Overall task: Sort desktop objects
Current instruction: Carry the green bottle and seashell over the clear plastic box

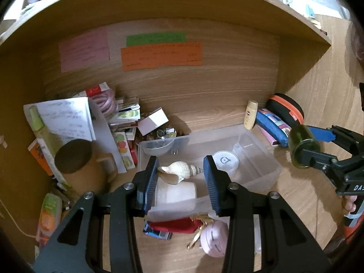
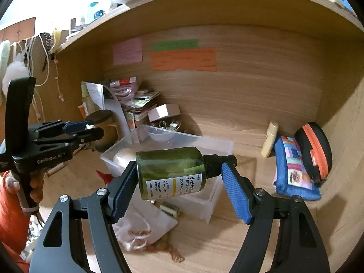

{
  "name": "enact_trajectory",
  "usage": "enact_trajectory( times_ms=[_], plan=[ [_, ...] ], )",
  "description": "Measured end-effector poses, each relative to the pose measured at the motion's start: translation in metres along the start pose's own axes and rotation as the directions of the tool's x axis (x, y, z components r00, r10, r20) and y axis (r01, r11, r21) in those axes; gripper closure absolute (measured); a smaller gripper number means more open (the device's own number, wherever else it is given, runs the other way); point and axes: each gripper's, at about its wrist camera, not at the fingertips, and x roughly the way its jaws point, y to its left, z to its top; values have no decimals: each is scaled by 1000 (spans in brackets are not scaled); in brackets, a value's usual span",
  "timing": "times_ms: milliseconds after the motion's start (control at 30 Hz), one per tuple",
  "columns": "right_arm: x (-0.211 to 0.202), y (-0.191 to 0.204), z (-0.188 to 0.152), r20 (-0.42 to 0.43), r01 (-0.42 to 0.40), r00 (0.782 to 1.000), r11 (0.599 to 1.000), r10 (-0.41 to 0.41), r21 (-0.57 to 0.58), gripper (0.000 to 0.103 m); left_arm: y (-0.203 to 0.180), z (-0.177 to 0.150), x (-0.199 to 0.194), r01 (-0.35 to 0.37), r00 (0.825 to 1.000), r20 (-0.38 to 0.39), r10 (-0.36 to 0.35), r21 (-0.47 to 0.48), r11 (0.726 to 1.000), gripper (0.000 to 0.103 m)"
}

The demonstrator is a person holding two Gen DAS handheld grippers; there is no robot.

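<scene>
My right gripper is shut on a green pump bottle that lies sideways between its blue pads, above the clear plastic bin. The bottle also shows in the left wrist view. My left gripper hangs above the bin, its pads apart on either side of a cream seashell. Whether they touch the shell is unclear. The shell sits over a white roll. A white round lid and a small clear bowl also lie in the bin.
A stack of papers, boxes and a brown cylinder fills the back left corner. A cream bottle, blue pouch and black-orange case stand at the back right. A red pouch and a pink round thing lie in front of the bin. A white drawstring bag lies nearby.
</scene>
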Motion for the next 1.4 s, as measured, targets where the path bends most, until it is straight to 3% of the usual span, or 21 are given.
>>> enact_trajectory(
  times_ms=[800,1200,1400],
  plan=[
    [106,10,29,-115,-2,993,997,-7,-79,32,27,25,95,62,987,-149,-68,-41,997,63],
    [152,20,31,-232,-5,972,982,-39,-187,32,32,11,141,43,967,-252,-45,-14,999,63],
    [169,32,26,-299,-19,952,964,-63,-266,32,31,4,148,30,964,-266,-27,7,1000,63]
  ],
)
